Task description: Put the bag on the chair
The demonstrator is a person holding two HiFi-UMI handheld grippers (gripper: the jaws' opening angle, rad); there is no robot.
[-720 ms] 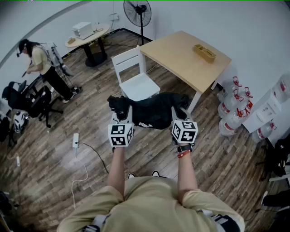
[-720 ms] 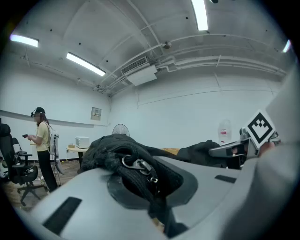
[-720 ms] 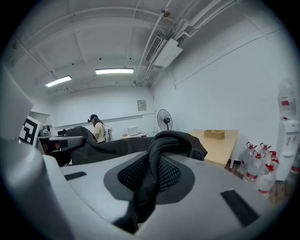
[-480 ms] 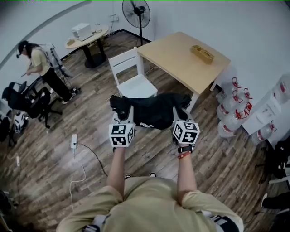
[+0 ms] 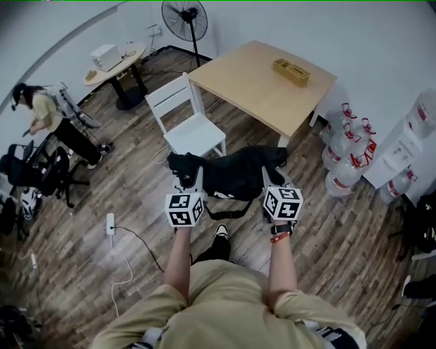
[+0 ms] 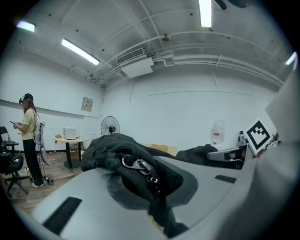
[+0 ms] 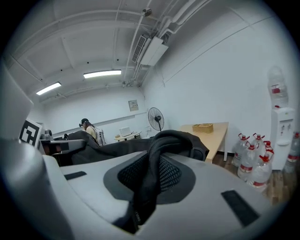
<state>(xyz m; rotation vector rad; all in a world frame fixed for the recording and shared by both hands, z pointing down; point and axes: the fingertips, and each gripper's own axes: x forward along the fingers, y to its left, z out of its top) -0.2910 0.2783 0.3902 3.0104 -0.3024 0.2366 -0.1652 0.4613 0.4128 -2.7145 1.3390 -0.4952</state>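
1. Shifted since the earlier frames: the head view has swung, so the white chair (image 5: 194, 133) and wooden table (image 5: 262, 82) sit further left. A shoe (image 5: 221, 230) now shows below the bag (image 5: 235, 174), and a strap loop (image 5: 228, 213) hangs under it. Both grippers are at much the same spot in frame.
2. Left gripper (image 5: 192, 176): jaws nearly together, clamped on the bag's left end. Left gripper view shows black webbing and a metal clip (image 6: 138, 165) between the jaws.
3. Right gripper (image 5: 271, 177): jaws nearly together, pinching a fold of black fabric (image 7: 154, 173) at the bag's right end.
4. Bag: black, slung roughly level between the two grippers, in the air over the wood floor. It's just in front of the chair seat, off it.
5. Chair: upright, next to the table's near corner.
6. Around: box (image 5: 291, 68) on the table, standing fan (image 5: 184, 13) by the far wall, water bottles (image 5: 344, 146) right of the table, and another person (image 5: 41, 112) far left.
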